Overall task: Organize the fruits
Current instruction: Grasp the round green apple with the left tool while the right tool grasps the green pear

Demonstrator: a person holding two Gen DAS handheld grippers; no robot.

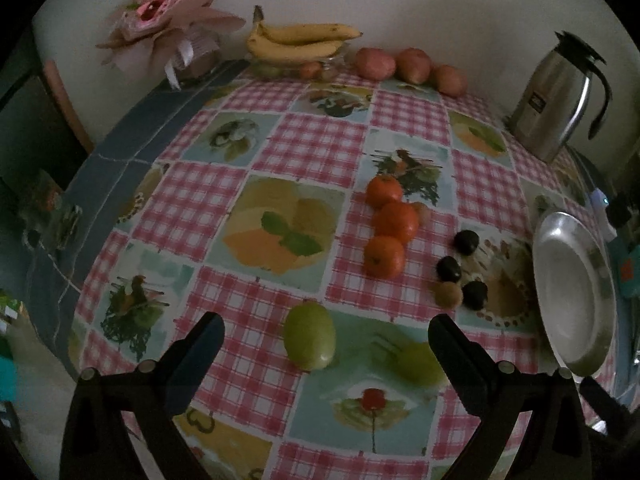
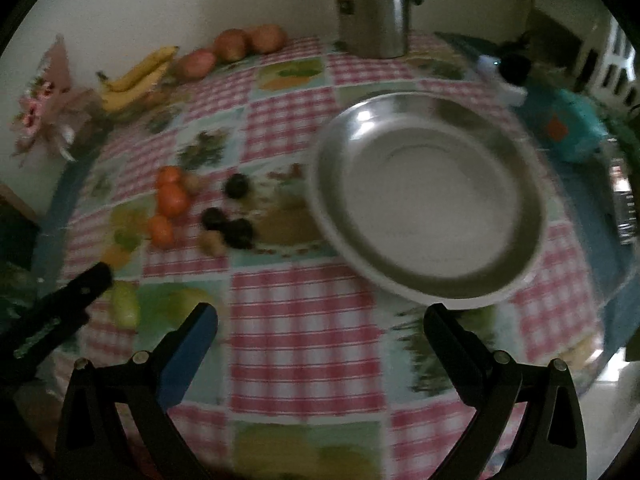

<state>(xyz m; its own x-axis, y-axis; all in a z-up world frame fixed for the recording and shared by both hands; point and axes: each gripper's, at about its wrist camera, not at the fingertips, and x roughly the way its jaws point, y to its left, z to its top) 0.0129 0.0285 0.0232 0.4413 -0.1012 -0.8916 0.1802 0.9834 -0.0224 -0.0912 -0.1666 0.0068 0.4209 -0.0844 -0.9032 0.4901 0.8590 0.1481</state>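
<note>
**Fruit still loose on the cloth, first pick not yet made**

Going left to right in the left wrist view: the green fruit (image 1: 309, 336) lies at 6 o'clock, between the spread fingers of the left gripper (image 1: 326, 334), which touch nothing. At centre sit three oranges (image 1: 386, 226) in a touching column; toward 4 o'clock, the dark plums (image 1: 460, 266) and a small brown fruit (image 1: 448, 294). The steel plate (image 1: 576, 292) at 3 o'clock holds nothing.

This looks like the approach step. The next move probably calls for lowering the left fingers around the green fruit and closing gently, since it may roll.

The right gripper (image 2: 320, 320) hangs wide apart and empty, just short of the plate's near rim at 12 o'clock.
</note>
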